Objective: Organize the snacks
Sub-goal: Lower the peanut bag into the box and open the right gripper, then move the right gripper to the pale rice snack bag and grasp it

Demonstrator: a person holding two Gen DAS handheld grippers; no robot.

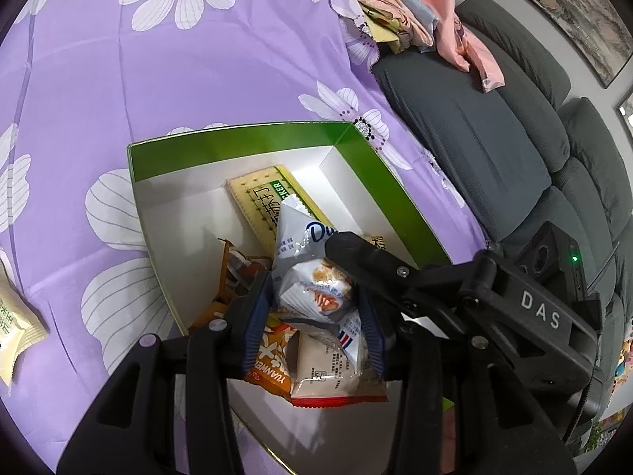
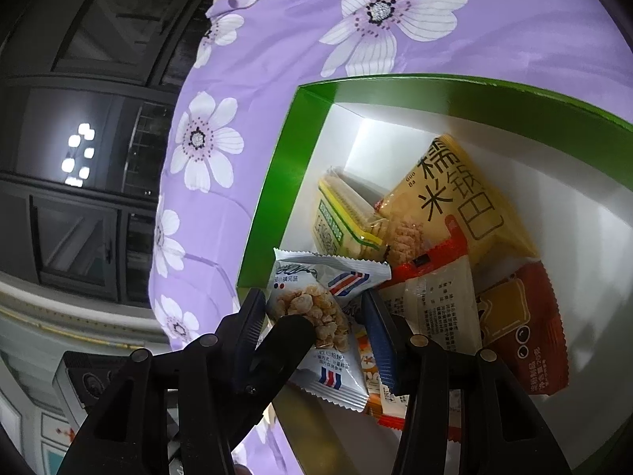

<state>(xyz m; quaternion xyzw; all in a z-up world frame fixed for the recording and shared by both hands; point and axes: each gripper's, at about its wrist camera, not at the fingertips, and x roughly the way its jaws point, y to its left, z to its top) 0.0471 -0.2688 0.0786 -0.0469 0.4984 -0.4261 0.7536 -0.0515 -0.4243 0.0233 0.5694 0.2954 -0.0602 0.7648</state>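
Note:
A grey-white snack packet [image 1: 312, 277] [image 2: 316, 308] hangs over the near end of a green-walled box [image 1: 237, 142] [image 2: 277, 178] with a white inside. My left gripper [image 1: 312, 308] is shut on it, blue pads pressing both sides. My right gripper [image 2: 312, 312] is shut on the same packet; one black finger [image 1: 368, 257] of it reaches in from the right. A left finger [image 2: 285, 336] crosses the packet's front. In the box lie a cracker packet [image 1: 261, 194] [image 2: 340, 221], a yellow rice-crust packet [image 2: 467, 198], a red-brown packet [image 2: 518, 316] and an orange packet [image 1: 273, 360].
The box stands on a purple cloth [image 1: 158, 79] with white flowers. A pale yellow packet [image 1: 16, 324] lies on the cloth at the far left. A grey sofa [image 1: 474, 138] with a heap of clothes [image 1: 415, 12] runs along the right. Dark windows [image 2: 79, 158] are beyond the cloth's edge.

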